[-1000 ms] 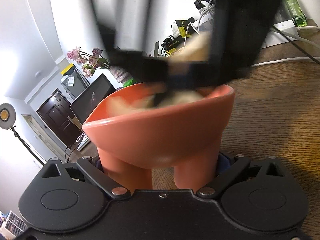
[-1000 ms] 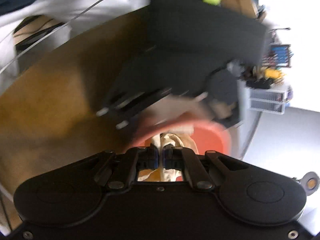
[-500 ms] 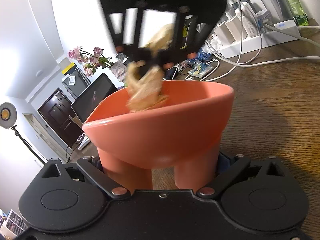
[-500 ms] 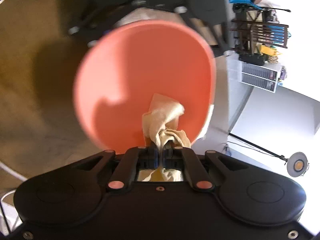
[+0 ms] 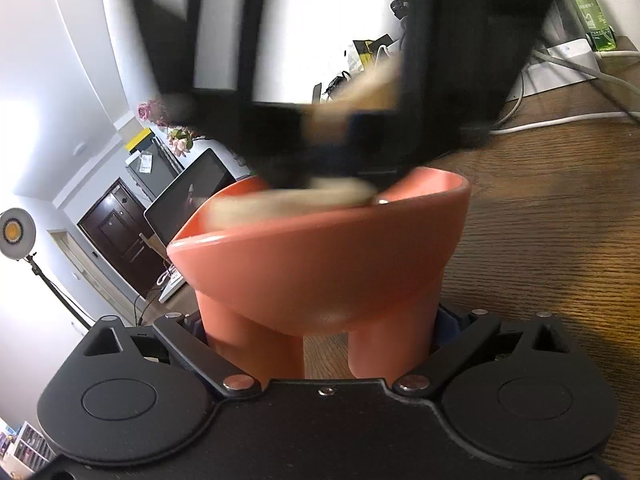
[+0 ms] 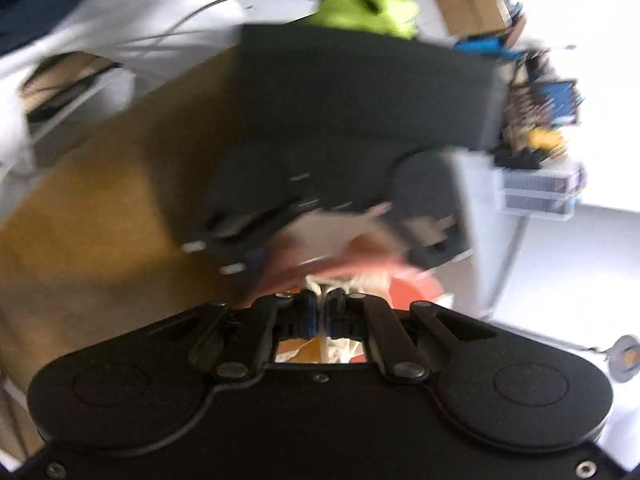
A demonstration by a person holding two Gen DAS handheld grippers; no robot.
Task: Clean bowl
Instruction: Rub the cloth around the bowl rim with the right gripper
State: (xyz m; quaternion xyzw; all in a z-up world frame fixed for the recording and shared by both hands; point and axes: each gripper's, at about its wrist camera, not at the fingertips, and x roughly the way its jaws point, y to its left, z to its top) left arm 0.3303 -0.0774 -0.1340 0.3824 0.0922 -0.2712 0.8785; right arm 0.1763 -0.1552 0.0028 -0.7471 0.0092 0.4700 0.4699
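Note:
An orange bowl [image 5: 320, 264] on stubby legs is held above the table, with my left gripper [image 5: 320, 332] shut on its legs from both sides. Over the bowl's mouth hangs my right gripper [image 5: 328, 148], blurred by motion. It is shut on a beige cloth [image 5: 288, 204] that lies against the inside of the bowl near the rim. In the right wrist view the cloth [image 6: 360, 280] bunches out past the shut right gripper [image 6: 322, 304]. The bowl [image 6: 416, 292] shows only as an orange sliver there. The left gripper's black housing [image 6: 360, 112] fills the middle of that view.
A brown wooden table [image 5: 540, 240] lies under the bowl. At its far right edge are a white power strip [image 5: 568, 52], cables and a green bottle [image 5: 596, 20]. A dark monitor [image 5: 188, 200] and pink flowers stand behind on the left.
Half a second ago the right gripper held the cloth up at the bowl's far rim. It has since swung back down close over the bowl, as it was a second ago. The bowl has stayed put.

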